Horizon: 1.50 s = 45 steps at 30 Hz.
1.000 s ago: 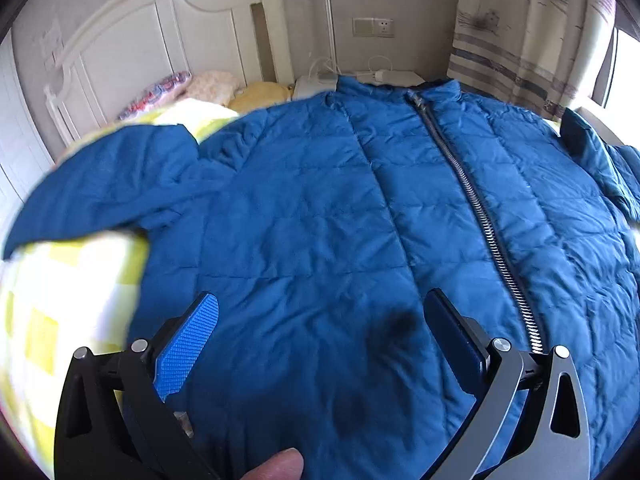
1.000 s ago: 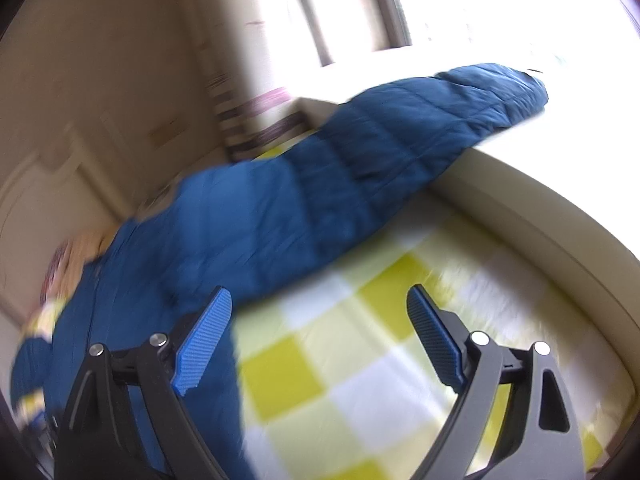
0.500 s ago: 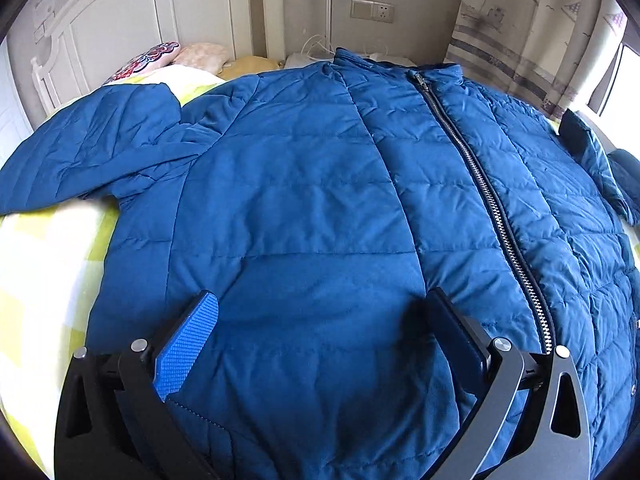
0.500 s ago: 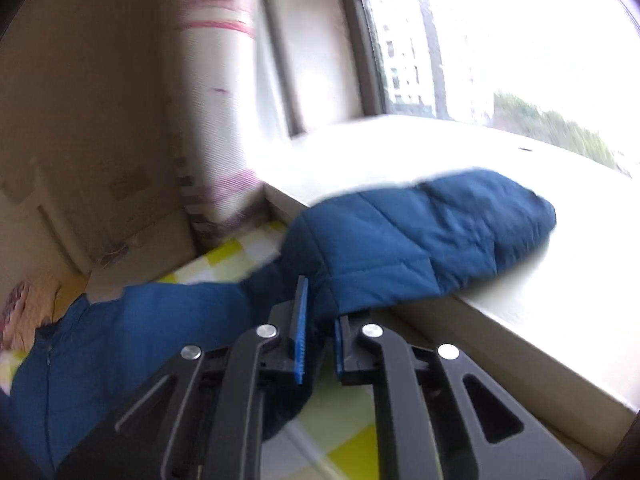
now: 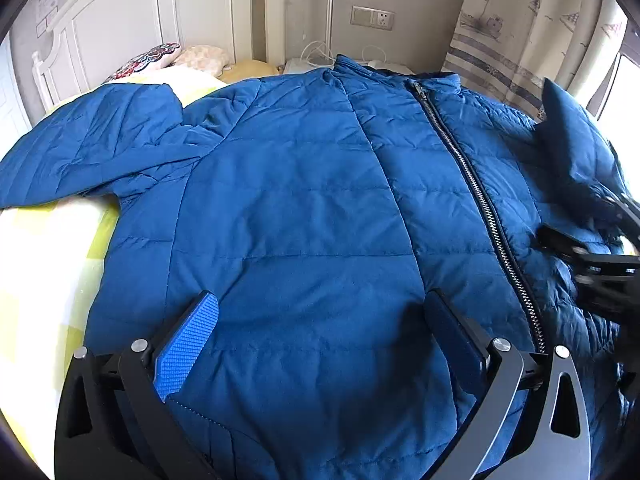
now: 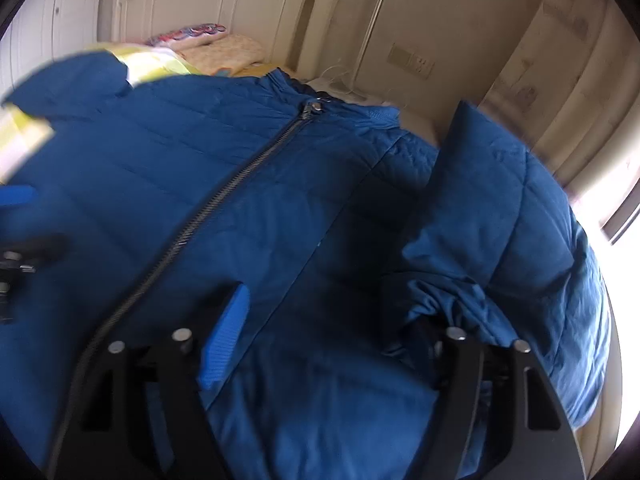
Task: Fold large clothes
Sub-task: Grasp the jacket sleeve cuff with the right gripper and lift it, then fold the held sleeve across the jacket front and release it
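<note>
A blue quilted jacket (image 5: 304, 208) lies front up on the bed, zipper (image 5: 472, 184) shut, collar toward the headboard. Its left sleeve (image 5: 92, 152) lies spread out to the left. Its right sleeve (image 6: 492, 208) is brought in over the jacket's right side and stands bunched up. My left gripper (image 5: 320, 336) is open and empty just above the jacket's lower front. My right gripper (image 6: 320, 320) is open over the jacket, with sleeve fabric draped against its right finger (image 6: 404, 308). The right gripper also shows in the left wrist view (image 5: 592, 256).
A yellow and white checked bedsheet (image 5: 48, 264) shows to the left of the jacket. Pillows (image 5: 160, 60) lie by the white headboard (image 5: 140, 12). A curtain (image 5: 520, 32) and bright window are at the right. A wall socket (image 5: 372, 18) is behind.
My right gripper, shut on the right sleeve half a second ago, has carried it in over the jacket and opened. My left gripper has held open above the jacket's front.
</note>
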Motion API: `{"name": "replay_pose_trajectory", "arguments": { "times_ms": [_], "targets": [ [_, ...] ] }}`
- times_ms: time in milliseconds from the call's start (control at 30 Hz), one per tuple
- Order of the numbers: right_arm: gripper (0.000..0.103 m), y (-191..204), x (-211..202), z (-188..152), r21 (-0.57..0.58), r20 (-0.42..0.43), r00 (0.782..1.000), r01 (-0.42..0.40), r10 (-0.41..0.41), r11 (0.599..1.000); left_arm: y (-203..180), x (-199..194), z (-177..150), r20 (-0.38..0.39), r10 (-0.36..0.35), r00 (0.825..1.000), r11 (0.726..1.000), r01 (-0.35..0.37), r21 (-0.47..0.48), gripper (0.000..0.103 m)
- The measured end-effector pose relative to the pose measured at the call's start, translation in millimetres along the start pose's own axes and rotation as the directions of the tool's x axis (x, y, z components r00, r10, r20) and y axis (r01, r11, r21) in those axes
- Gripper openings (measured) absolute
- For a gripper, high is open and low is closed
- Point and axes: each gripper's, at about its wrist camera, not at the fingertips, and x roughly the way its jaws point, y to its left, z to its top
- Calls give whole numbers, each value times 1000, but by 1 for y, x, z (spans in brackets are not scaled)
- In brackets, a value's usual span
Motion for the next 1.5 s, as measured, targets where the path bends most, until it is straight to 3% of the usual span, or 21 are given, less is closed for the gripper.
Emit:
{"name": "replay_pose_trajectory", "arguments": {
  "times_ms": [67, 200, 300, 400, 500, 567, 633, 700, 767, 800, 867, 900, 967, 1000, 1033, 1100, 1167, 1233, 1367, 1433, 1500],
  "targets": [
    [73, -17, -21, -12, 92, -4, 997, -75, 76, 993, 0, 0, 0, 0, -2, 1000, 1000, 2, -1, 99],
    [74, -69, -90, -57, 338, 150, 970, -233, 192, 912, 1, -2, -1, 8, -8, 1000, 1000, 8, -7, 99],
    [74, -137, -113, -111, 588, 253, 946, -318, 204, 744, 2, -2, 0, 8, -7, 1000, 1000, 7, -6, 99],
    [75, -179, -110, -152, 728, 251, 948, -320, 197, 607, 1, -2, 0, 9, -4, 1000, 1000, 4, -4, 99],
    [74, -186, -114, -166, 734, 306, 916, -401, 261, 548, 0, -2, 0, 8, -6, 1000, 1000, 6, -6, 99],
    [74, -194, -115, -171, 769, 308, 927, -376, 215, 517, 0, -3, 0, 8, -5, 1000, 1000, 5, -6, 99],
    [75, -210, -96, -177, 842, 327, 917, -392, 228, 370, -1, -3, 0, 8, -4, 1000, 1000, 4, -4, 99],
    [75, -215, -75, -181, 878, 340, 911, -397, 234, 267, -1, -3, 0, 9, -7, 1000, 1000, 7, -6, 99],
    [70, -226, -55, -181, 919, 286, 941, -323, 182, 224, -1, -3, 1, 9, -9, 1000, 1000, 10, -9, 99],
    [69, -228, -50, -178, 924, 278, 948, -308, 157, 227, -1, -3, 2, 10, -10, 1000, 1000, 10, -10, 99],
    [45, -225, -48, -168, 920, 292, 948, -314, 124, 235, -1, -3, 1, 11, -11, 1000, 1000, 11, -9, 99],
    [35, -219, -52, -159, 914, 289, 954, -300, 78, 272, -1, -3, 1, 12, -11, 1000, 1000, 12, -10, 99],
    [29, -200, -78, -118, 852, 289, 954, -220, -76, 474, 0, -2, 1, 13, -11, 1000, 1000, 11, -9, 99],
    [29, -185, -85, -96, 814, 293, 949, -182, -120, 552, 0, -1, 1, 13, -11, 1000, 1000, 11, -9, 99],
    [29, -161, -101, -67, 735, 319, 932, -130, -170, 666, 0, -1, 1, 14, -11, 1000, 1000, 11, -10, 99],
    [28, -112, -124, -24, 574, 401, 899, -95, -177, 813, 1, -2, 1, 19, -13, 1000, 1000, 13, -15, 99],
    [36, -59, -135, 12, 382, 475, 875, -113, -90, 917, 3, -3, 0, 30, -20, 999, 999, 20, -28, 99],
    [78, -6, -140, 40, 166, 491, 868, -176, 73, 970, 7, -5, 0, 41, -32, 999, 998, 34, -48, 99],
    [78, 41, -153, 39, 29, 502, 837, -270, 219, 962, 13, -9, -1, 59, -58, 997, 995, 63, -81, 99],
    [77, 19, -154, 24, 88, 518, 823, -321, 232, 943, 16, -10, -1, 67, -75, 995, 992, 81, -94, 99],
    [77, -20, -147, 2, 215, 508, 847, -302, 158, 929, 19, -12, -2, 75, -99, 992, 989, 106, -102, 99]
  ]
}}
